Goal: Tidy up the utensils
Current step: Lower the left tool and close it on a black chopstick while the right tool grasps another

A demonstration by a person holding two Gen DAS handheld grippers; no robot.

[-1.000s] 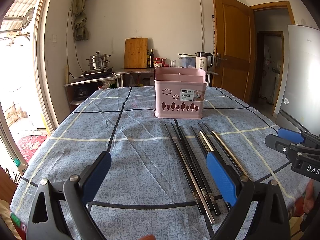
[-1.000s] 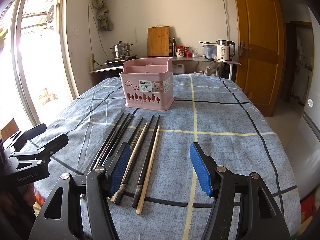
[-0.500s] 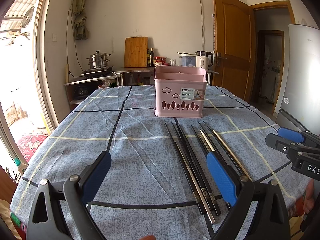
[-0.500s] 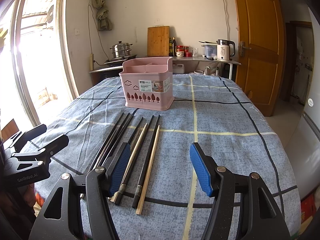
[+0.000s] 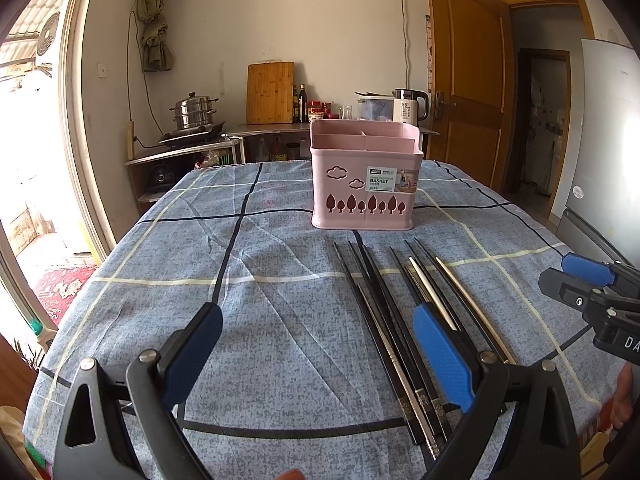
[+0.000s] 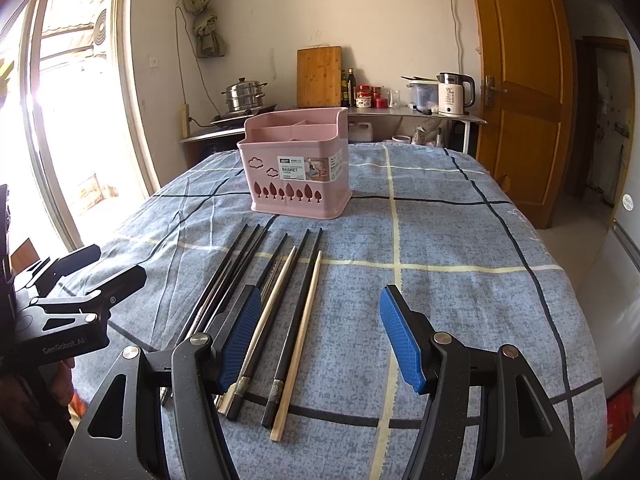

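Note:
A pink utensil basket [image 5: 365, 182] [image 6: 298, 170] with divided compartments stands upright mid-table. In front of it lie several chopsticks [image 5: 394, 322] [image 6: 276, 300] side by side, mostly black, with a metal one and a pale wooden one [image 6: 302, 332]. My left gripper [image 5: 318, 346] hovers open above the cloth, its right finger over the chopsticks' near ends. My right gripper [image 6: 318, 332] is open too, its left finger above the chopsticks. Each gripper shows at the edge of the other's view: the right gripper [image 5: 592, 300] and the left gripper [image 6: 80, 292].
A blue checked tablecloth [image 5: 248, 280] [image 6: 460, 272] covers the table. Behind it stands a counter with a steel pot [image 5: 194, 112], cutting board [image 5: 270, 92], bottles and a kettle [image 6: 454, 94]. A wooden door [image 6: 520, 92] is on the right, a fridge [image 5: 608, 140] beside it.

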